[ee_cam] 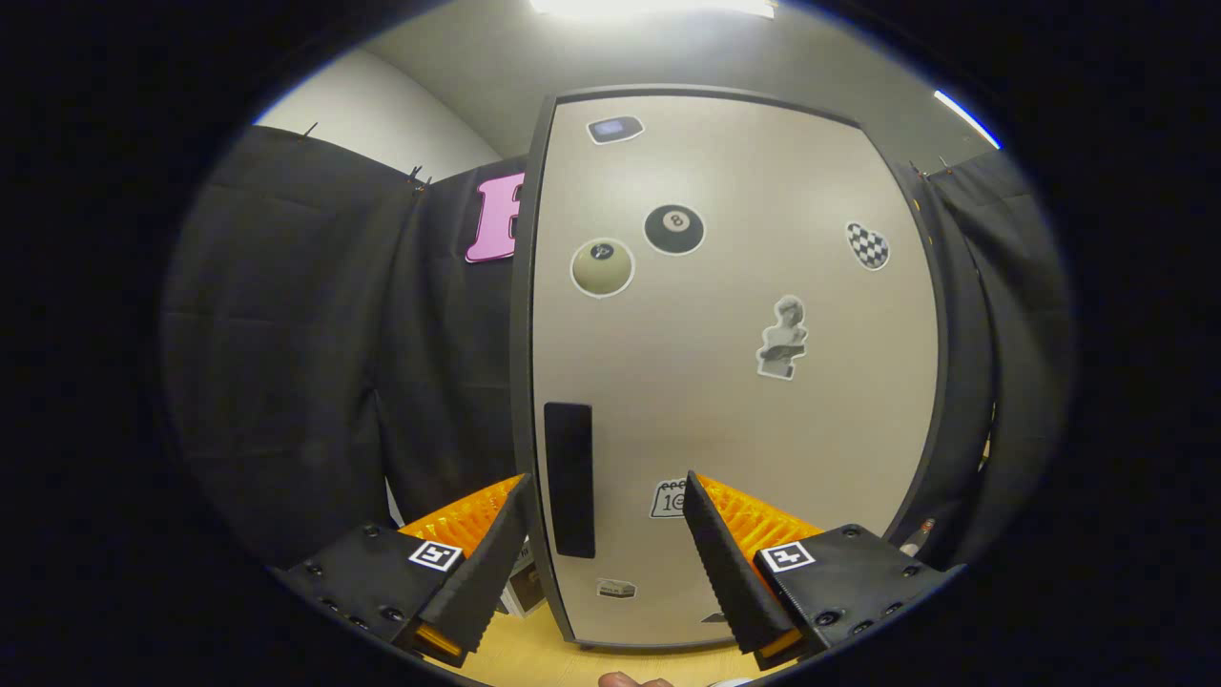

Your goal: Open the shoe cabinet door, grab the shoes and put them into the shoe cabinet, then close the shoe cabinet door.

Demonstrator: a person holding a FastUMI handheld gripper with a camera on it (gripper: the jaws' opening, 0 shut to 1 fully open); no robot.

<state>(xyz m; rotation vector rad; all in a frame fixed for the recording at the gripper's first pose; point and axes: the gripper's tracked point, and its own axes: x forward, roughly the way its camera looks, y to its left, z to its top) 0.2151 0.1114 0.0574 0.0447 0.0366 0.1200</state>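
The shoe cabinet door (734, 372) stands shut right in front of me, a pale beige panel in a dark frame with several stickers on it. Its dark vertical handle (569, 479) sits near the door's left edge, low down. My gripper (606, 491) is open, and the handle lies between my two fingers, closer to the left fingertip (515, 496). The right fingertip (693, 491) is in front of the door face beside a small sticker. Nothing is held. I cannot tell whether the fingers touch the door.
Black cloth walls hang on both sides of the cabinet. A light wooden floor (534, 654) shows under the door. A small boxy object (523, 582) peeks out left of the cabinet behind my left finger. A bit of a hand (630, 680) shows below.
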